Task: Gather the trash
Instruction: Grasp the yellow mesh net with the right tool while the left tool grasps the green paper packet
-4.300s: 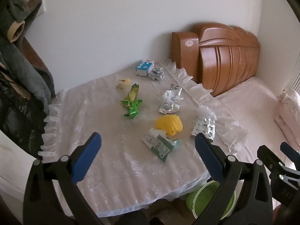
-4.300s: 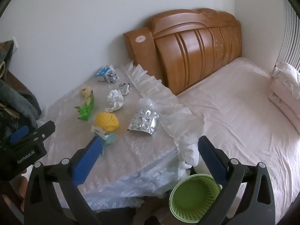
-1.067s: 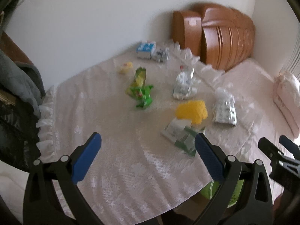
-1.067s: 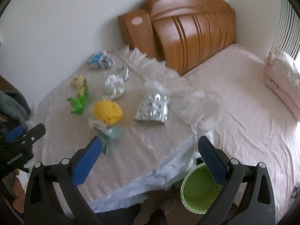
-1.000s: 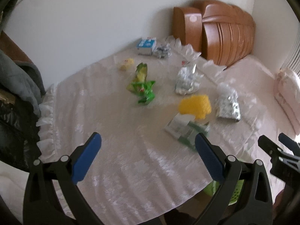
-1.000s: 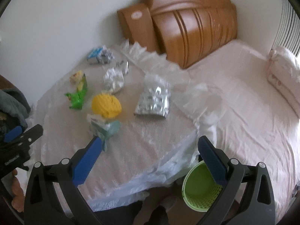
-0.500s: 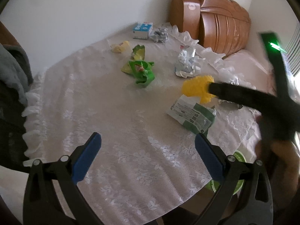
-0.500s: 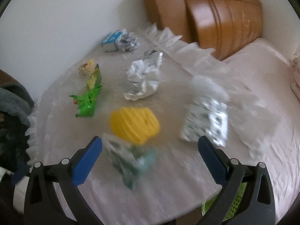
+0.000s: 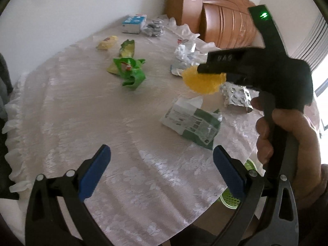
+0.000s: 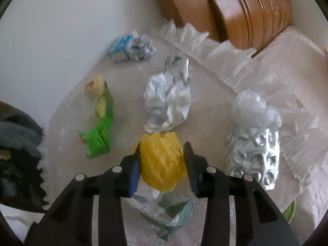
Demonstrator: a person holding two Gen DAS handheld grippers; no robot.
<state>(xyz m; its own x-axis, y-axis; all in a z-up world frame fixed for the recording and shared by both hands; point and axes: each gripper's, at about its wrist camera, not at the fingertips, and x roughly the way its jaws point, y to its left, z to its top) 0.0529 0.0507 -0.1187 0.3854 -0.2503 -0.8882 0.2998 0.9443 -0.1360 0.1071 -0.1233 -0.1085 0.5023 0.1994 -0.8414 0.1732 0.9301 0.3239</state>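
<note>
Left wrist view: the left claw (image 9: 162, 172) hangs open over the lace-covered bench (image 9: 86, 110), nothing between its blue pads (image 9: 94, 170). Ahead lie a green-and-white packet (image 9: 191, 123), a green wrapper (image 9: 129, 71), a small yellow wrapper (image 9: 107, 42), a blue box (image 9: 133, 23), crumpled foil (image 9: 184, 58) and a blister pack (image 9: 235, 98). At right, a hand (image 9: 291, 147) holds the right claw's black body, which reaches to the yellow ball (image 9: 203, 82) near the bench's far right side. A green basket (image 9: 231, 196) shows below the bench edge.

Right wrist view: the right claw (image 10: 162, 160), its jaws having just been closing, grips the yellow ball (image 10: 162, 160), one pad pressed against each side. The ball sits on the bench, just behind the green-and-white packet (image 10: 170, 215) and just in front of the crumpled foil (image 10: 167, 102). The blister pack (image 10: 254, 155) lies to its right, the green wrapper (image 10: 100, 133) to its left. A wooden headboard (image 10: 235, 6) stands behind.
</note>
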